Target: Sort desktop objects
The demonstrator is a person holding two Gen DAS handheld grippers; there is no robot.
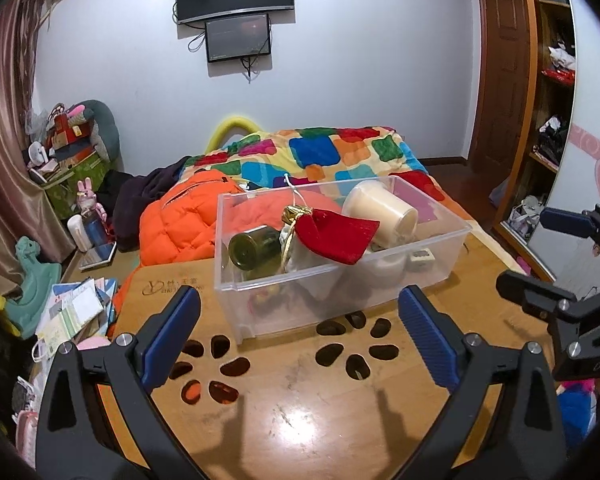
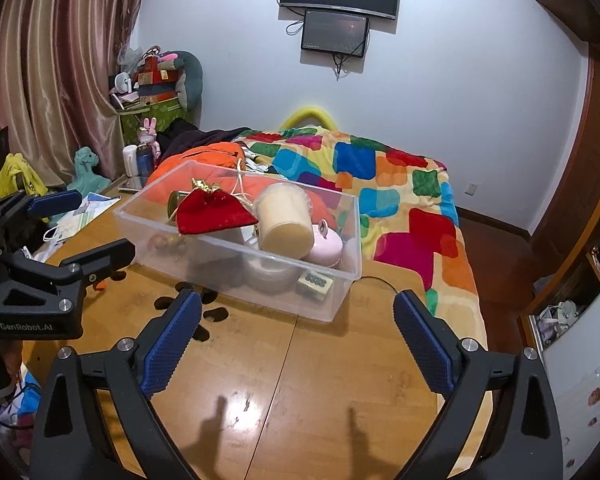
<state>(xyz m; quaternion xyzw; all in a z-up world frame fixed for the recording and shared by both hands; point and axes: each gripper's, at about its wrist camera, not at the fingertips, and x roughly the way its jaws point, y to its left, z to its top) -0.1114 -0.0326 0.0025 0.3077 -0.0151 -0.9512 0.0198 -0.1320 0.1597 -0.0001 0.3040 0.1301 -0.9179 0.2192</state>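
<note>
Both grippers, left gripper [image 1: 300,336] and right gripper [image 2: 296,340], spread and empty above the table [image 2: 320,380]. Objects lie in the clear box [image 1: 380,280]: red pouch [image 1: 336,236], candle [image 1: 384,208], jar [image 1: 256,248]. Sorting looks complete; next, probably withdraw.

Overhead light is glaring off the wooden table [image 1: 300,420] – finger shadows falling forward, fisheye edges bending and darkening

Bin [image 1: 420,264] sits on table [image 1: 300,412], far side. Inside: pouch [image 1: 336,236] on top, jar [image 1: 254,250] left, cup [image 1: 380,210] right. Bed [image 1: 340,156] behind table.
</note>
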